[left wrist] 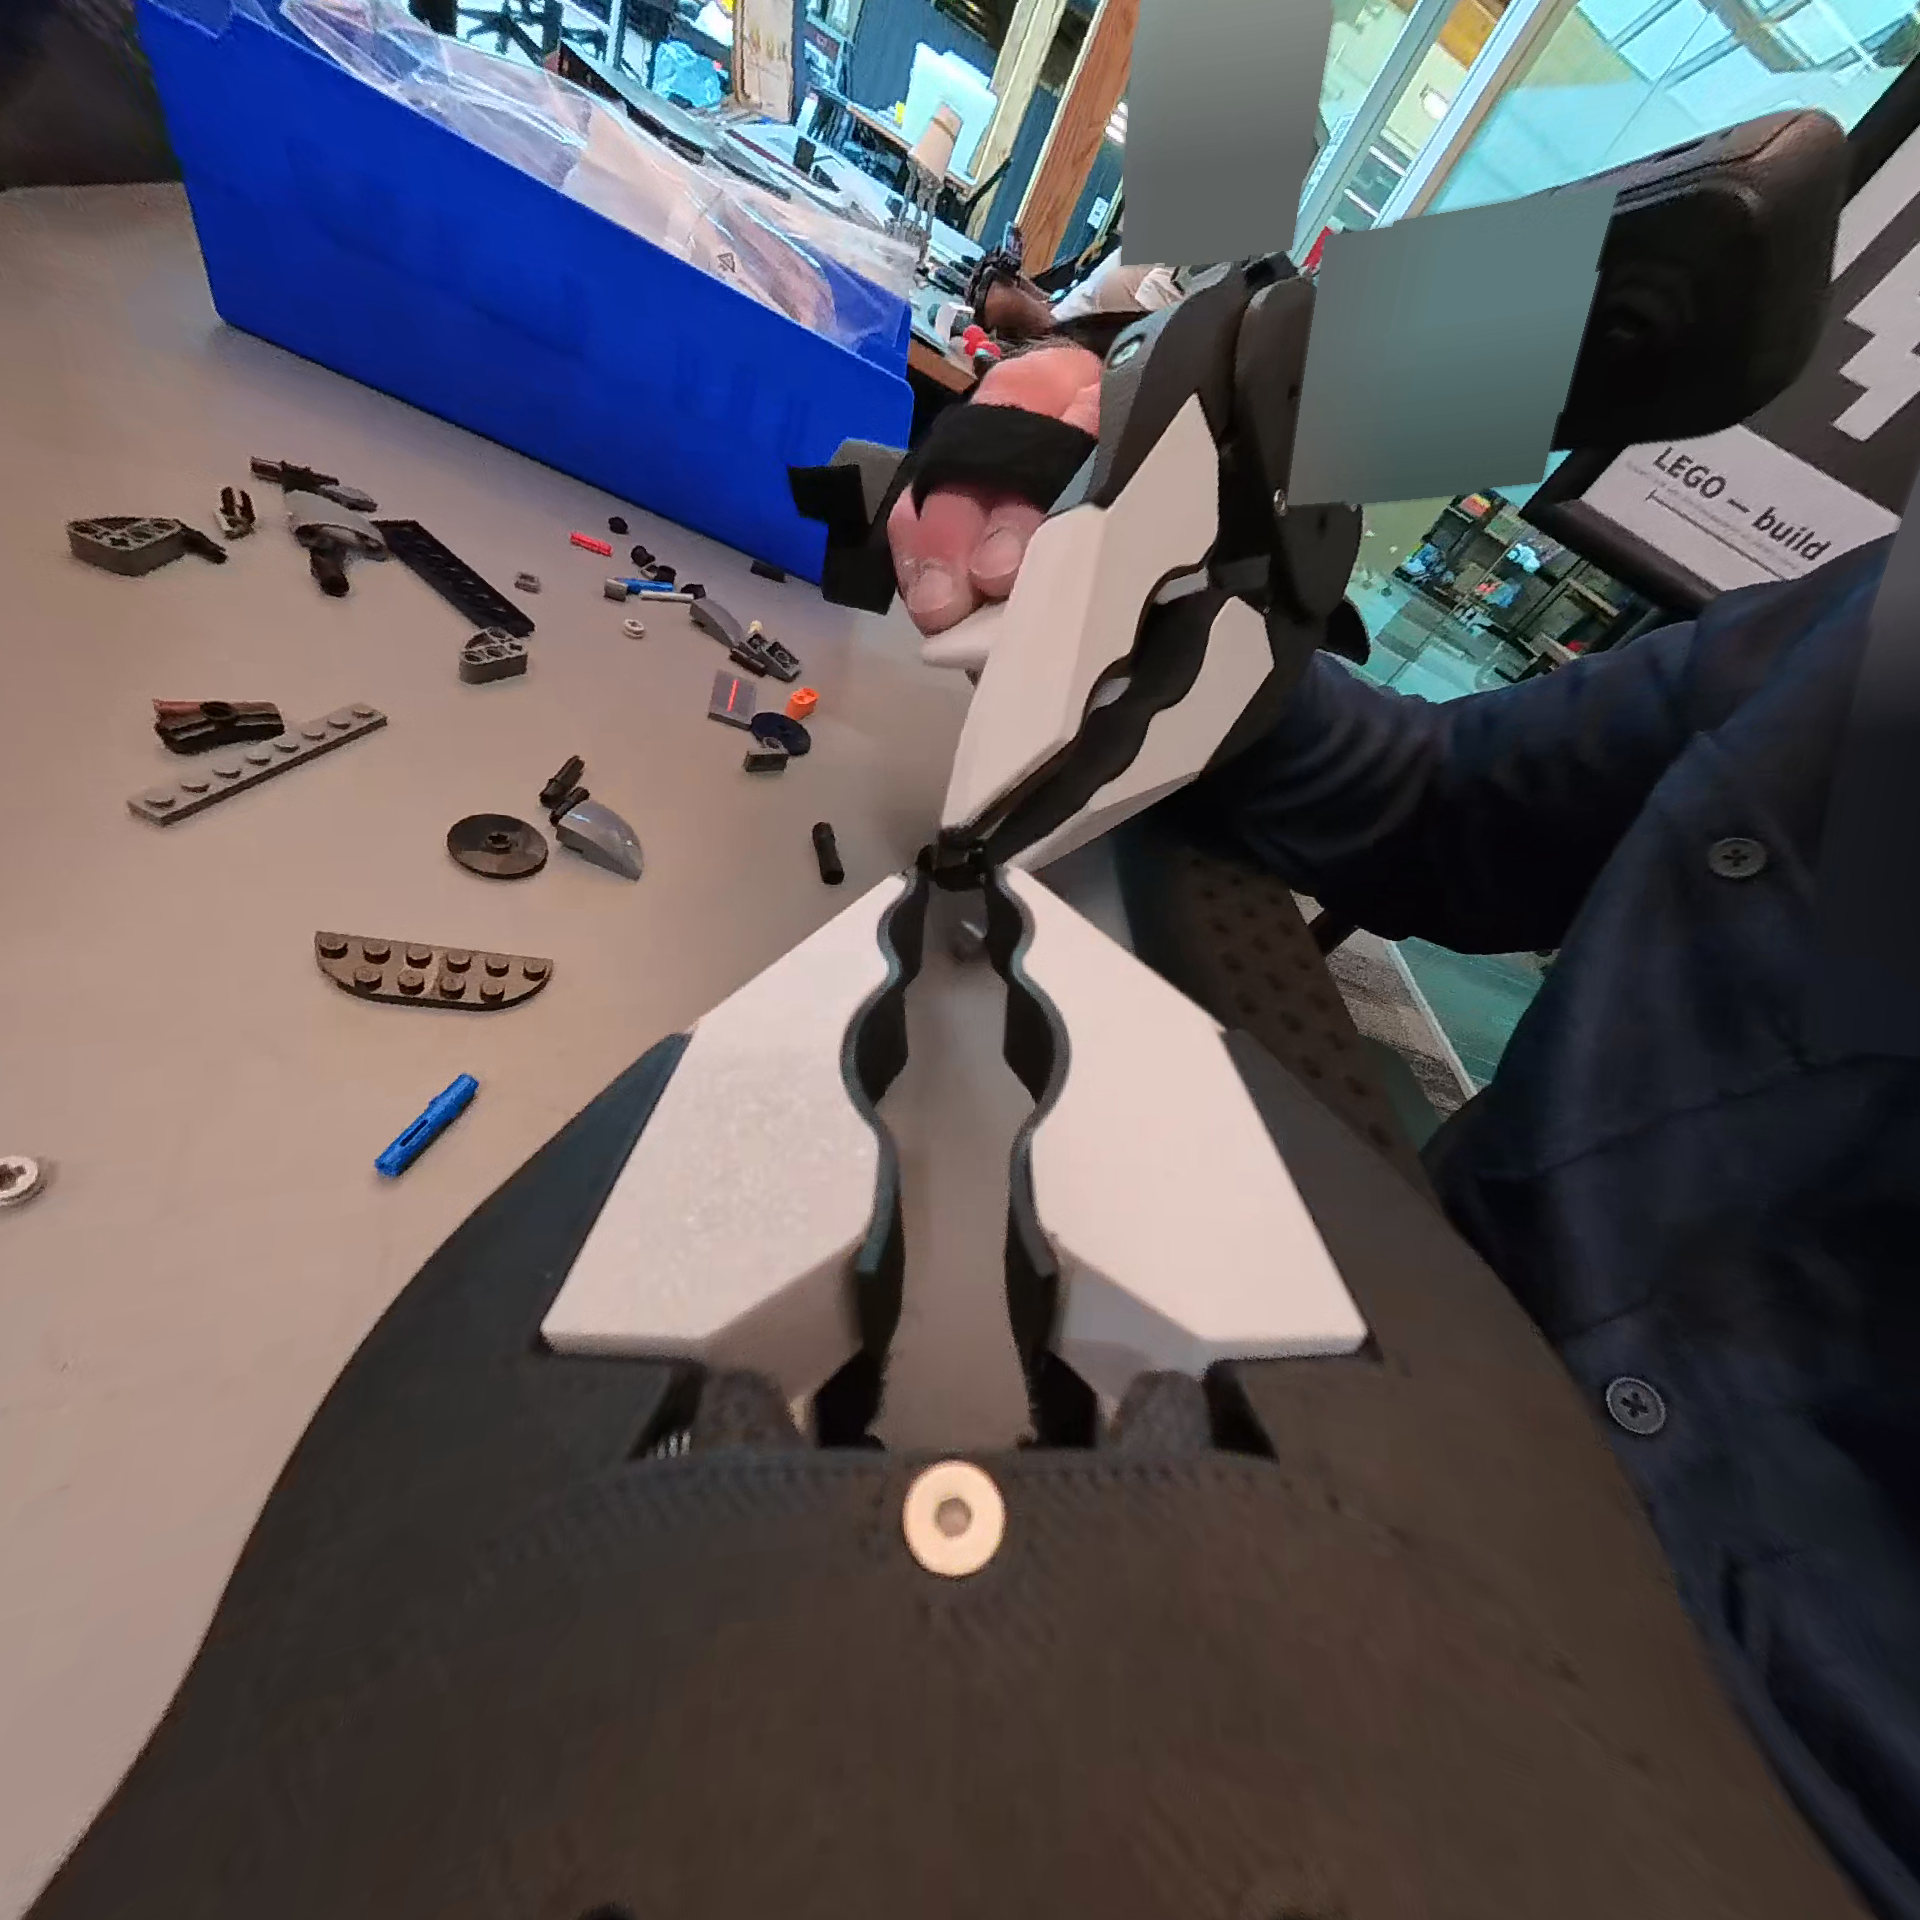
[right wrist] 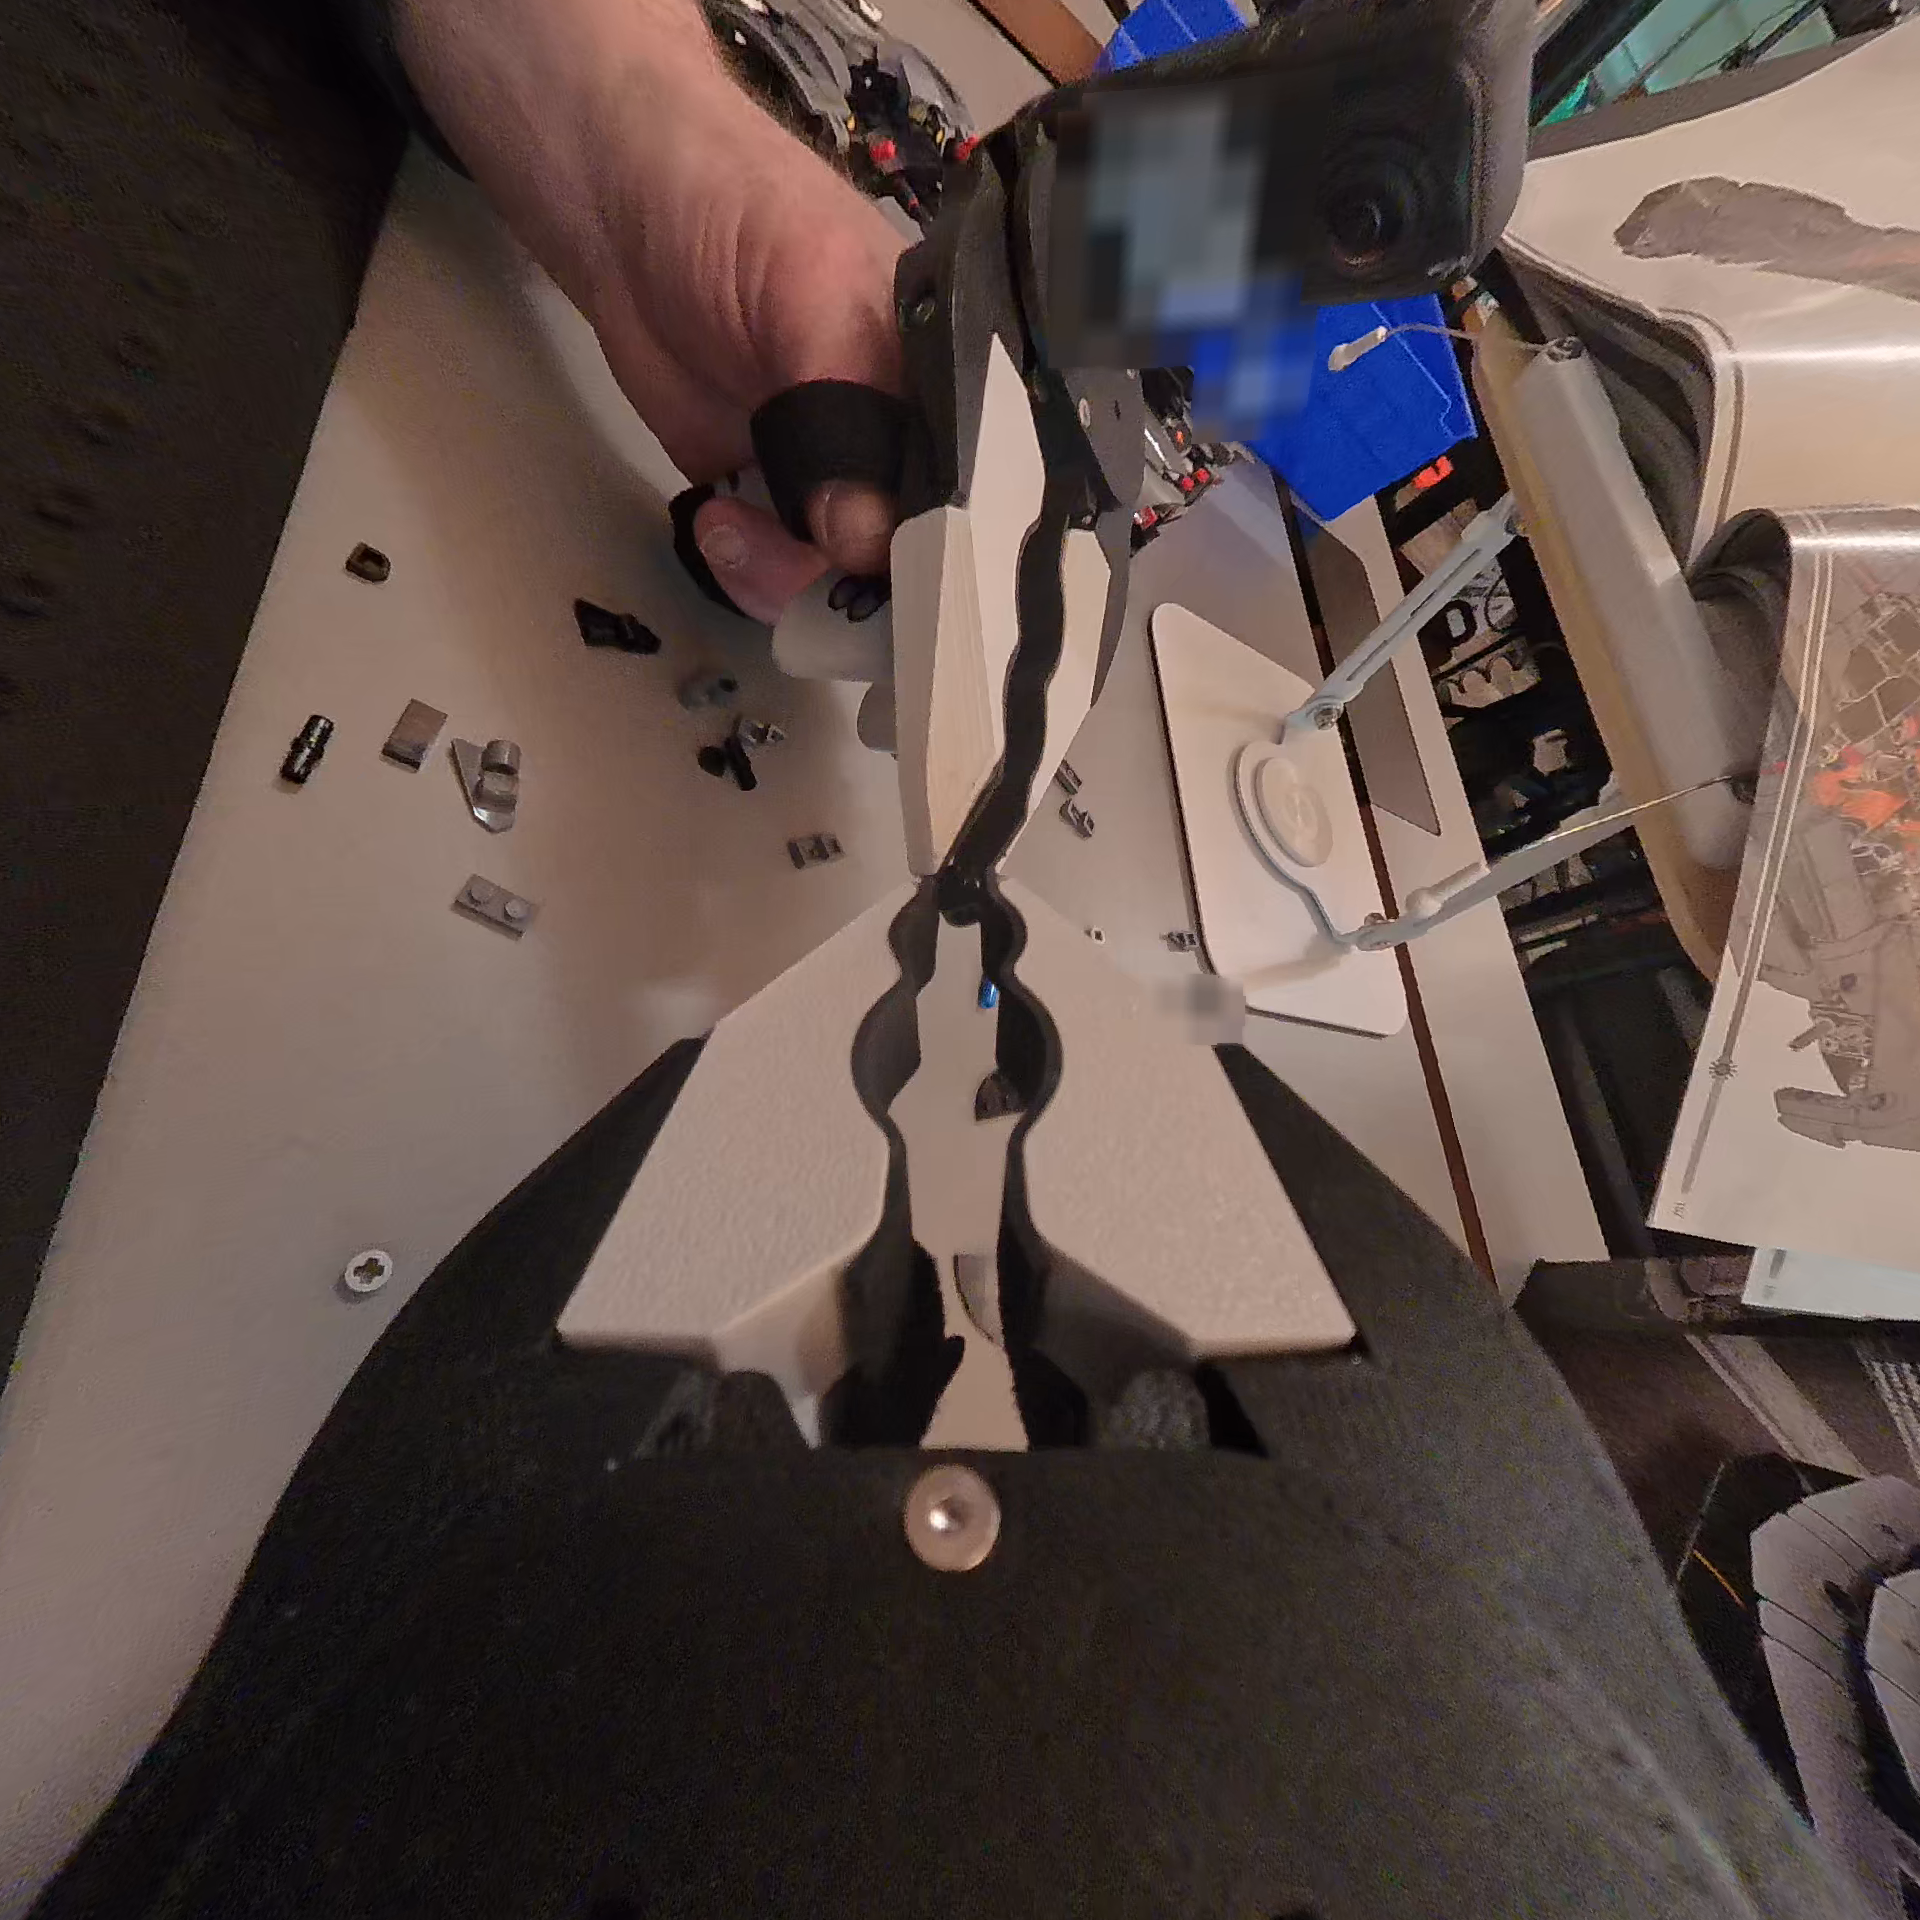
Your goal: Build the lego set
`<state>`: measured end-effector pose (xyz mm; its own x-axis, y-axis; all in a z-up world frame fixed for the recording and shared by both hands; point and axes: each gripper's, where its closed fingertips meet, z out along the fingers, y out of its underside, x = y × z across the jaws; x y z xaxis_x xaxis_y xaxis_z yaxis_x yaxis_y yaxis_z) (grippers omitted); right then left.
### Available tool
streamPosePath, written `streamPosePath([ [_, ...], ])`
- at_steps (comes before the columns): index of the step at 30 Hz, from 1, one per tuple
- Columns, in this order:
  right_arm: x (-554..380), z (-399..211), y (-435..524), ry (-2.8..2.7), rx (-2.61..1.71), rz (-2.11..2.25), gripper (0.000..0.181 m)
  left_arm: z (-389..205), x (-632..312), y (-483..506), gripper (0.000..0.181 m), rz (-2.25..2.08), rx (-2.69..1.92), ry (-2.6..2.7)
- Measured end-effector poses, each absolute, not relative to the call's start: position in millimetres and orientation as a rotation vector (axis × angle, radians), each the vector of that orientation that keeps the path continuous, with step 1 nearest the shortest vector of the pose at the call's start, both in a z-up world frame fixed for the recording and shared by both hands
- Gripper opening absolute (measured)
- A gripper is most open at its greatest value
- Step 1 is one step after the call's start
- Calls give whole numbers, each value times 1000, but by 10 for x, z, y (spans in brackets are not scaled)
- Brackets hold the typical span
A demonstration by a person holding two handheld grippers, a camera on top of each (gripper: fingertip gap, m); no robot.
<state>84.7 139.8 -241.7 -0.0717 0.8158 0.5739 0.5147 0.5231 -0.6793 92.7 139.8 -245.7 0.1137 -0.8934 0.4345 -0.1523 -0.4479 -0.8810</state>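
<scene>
My left gripper point(left wrist: 951, 871) and my right gripper point(right wrist: 961, 896) meet tip to tip above the grey table point(left wrist: 156, 1351). Both are shut on a small black lego piece point(left wrist: 954, 864) pinched where the tips meet; it also shows in the right wrist view point(right wrist: 961, 891). I cannot tell whether it is one piece or two joined pieces. The right gripper point(left wrist: 961, 831) comes down from the upper right in the left wrist view. The left gripper point(right wrist: 951, 864) comes down from above in the right wrist view. A hand holds each one.
Loose lego pieces lie on the table: a blue pin point(left wrist: 426, 1125), a black curved plate point(left wrist: 431, 971), a long grey plate point(left wrist: 255, 764), a black dish point(left wrist: 497, 844). A blue bin point(left wrist: 540, 281) stands behind. An instruction booklet point(right wrist: 1818, 883) sits on a white stand point(right wrist: 1278, 831).
</scene>
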Motion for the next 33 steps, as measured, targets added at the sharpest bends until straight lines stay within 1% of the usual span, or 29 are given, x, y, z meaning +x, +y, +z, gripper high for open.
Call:
streamPosePath([
  [12, 839, -2366, 1337, -1728, -1108, 434, 6, -2382, 866, 1363, 5, -1503, -1652, 1013],
  [15, 843, -2367, 1337, -1717, -1135, 488, 10, -2377, 861, 1381, 5, -1451, -1640, 1029],
  [17, 851, -2375, 1359, -1693, -1204, 581, 17, -2371, 867, 1383, 5, -1379, -1624, 1059],
  [21, 910, -2386, 1411, -1601, -1407, 897, 20, -2424, 858, 1393, 5, -1066, -1570, 1185],
  [26, 912, -2363, 1415, -1442, -1641, 1307, 21, -2380, 844, 1393, 5, -543, -1377, 1356],
  [30, 908, -2306, 1356, -1357, -1708, 1592, 20, -2334, 868, 1346, 5, -211, -1224, 1473],
  [33, 888, -2252, 1281, -1346, -1696, 1711, 17, -2321, 865, 1338, 5, -74, -1151, 1516],
])
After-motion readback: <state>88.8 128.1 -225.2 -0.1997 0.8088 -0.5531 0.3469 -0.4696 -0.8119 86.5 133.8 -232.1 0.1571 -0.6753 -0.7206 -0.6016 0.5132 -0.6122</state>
